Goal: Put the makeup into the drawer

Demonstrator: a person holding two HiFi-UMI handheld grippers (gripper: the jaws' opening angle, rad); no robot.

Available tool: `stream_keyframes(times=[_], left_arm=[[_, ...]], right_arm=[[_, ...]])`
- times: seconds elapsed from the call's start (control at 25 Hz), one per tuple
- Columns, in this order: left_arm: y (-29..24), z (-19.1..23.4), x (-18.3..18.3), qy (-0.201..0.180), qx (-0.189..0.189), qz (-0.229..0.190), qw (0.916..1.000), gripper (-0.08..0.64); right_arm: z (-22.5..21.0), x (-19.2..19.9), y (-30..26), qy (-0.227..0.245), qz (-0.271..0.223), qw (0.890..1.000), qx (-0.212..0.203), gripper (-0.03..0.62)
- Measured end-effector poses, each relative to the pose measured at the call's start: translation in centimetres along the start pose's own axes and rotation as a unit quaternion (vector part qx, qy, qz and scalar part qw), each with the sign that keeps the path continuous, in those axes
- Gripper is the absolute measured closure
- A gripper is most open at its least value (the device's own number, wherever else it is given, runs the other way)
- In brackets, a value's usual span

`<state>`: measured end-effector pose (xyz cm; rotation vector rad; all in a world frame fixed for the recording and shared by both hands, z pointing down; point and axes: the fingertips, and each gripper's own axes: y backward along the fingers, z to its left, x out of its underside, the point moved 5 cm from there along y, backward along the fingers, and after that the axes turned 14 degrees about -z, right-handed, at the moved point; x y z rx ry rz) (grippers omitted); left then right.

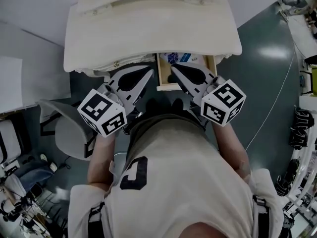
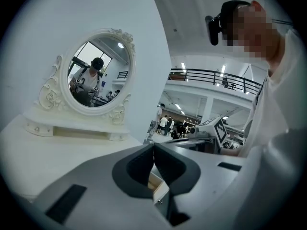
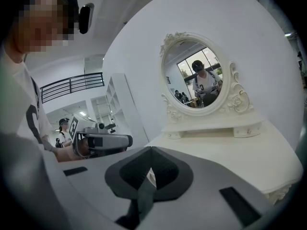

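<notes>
**Makeup in open drawer; both tools shut and empty**

Makeup (image 1: 178,58): blue-and-white items lie at the back of the drawer (image 1: 162,78), partly under the bench edge. Single pieces cannot be made out.

Drawer: pale wood, pulled out from the front of the white bench (image 1: 148,29), open.

Left tool (image 1: 149,72): jaws together, nothing between them. In the head view its tip sits just left of the drawer's left wall, apart from the makeup. In the left gripper view the jaws meet along one line, with a corner of the drawer showing below them.

Right tool (image 1: 173,67): jaws together, nothing held. In the head view its tip lies over the left part of the open drawer, near the makeup. Whether it touches the drawer cannot be told. The two tips are near each other, on either side of the drawer's left wall.

Mirror (image 3: 199,75): oval, in an ornate white frame, upright at the back of the bench.

Chair (image 1: 67,133): grey, on the person's left, beside the bench.
</notes>
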<state>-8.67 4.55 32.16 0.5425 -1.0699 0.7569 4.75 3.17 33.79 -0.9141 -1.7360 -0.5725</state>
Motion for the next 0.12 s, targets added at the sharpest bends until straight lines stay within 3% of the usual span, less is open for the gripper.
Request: stream_keyframes(times=[0.12], left_arm=[[0.33,-0.52,0.18,0.003,-0.004,0.003,1.0000,0.522]], right_arm=[[0.30,0.11,0.00,-0.003,0.004,1.000,-0.006,0.565]])
